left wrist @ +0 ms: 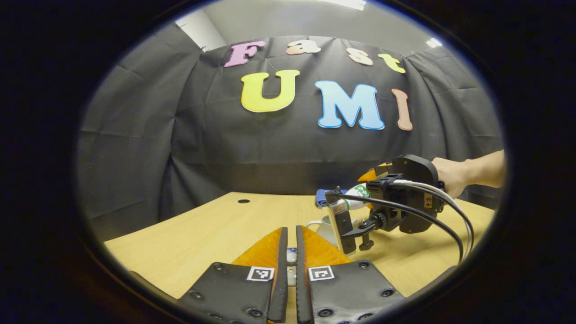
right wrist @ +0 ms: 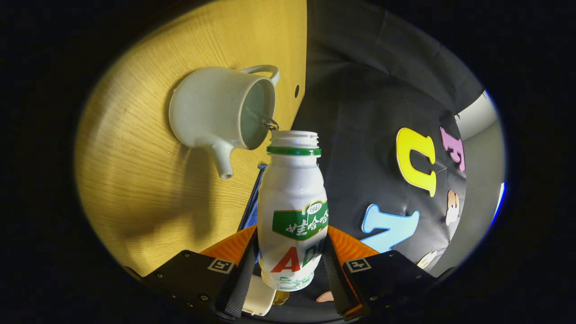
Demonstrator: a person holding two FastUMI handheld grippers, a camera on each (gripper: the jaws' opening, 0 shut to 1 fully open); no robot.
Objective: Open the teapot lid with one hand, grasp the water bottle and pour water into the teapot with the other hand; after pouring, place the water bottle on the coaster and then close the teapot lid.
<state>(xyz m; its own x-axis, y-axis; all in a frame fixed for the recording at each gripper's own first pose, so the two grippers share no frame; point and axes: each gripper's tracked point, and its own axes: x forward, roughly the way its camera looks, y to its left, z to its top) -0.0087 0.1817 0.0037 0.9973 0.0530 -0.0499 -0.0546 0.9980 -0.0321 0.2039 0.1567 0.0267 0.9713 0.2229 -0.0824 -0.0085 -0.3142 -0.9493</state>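
Between the right claw's (right wrist: 288, 270) two fingers, the water bottle (right wrist: 292, 211) is sitting clamped, both fingers pressing on its sides, cap off, tipped so its open mouth is reaching the teapot (right wrist: 216, 114). Just past the bottle's mouth, the lidless teapot is standing on the wooden counter (right wrist: 135, 193), a thin stream running into its opening, spout and handle on opposite sides. Beside the teapot, a blue item (right wrist: 252, 202) is lying partly hidden. Nearer the teapot's other side, the left claw (left wrist: 288, 252) is holding a small white piece, likely the teapot lid (left wrist: 291, 256), its fingers nearly closed on it. Beyond it, the right claw (left wrist: 346, 225) and the holding hand (left wrist: 450, 175) are hovering over the teapot (left wrist: 321, 227).
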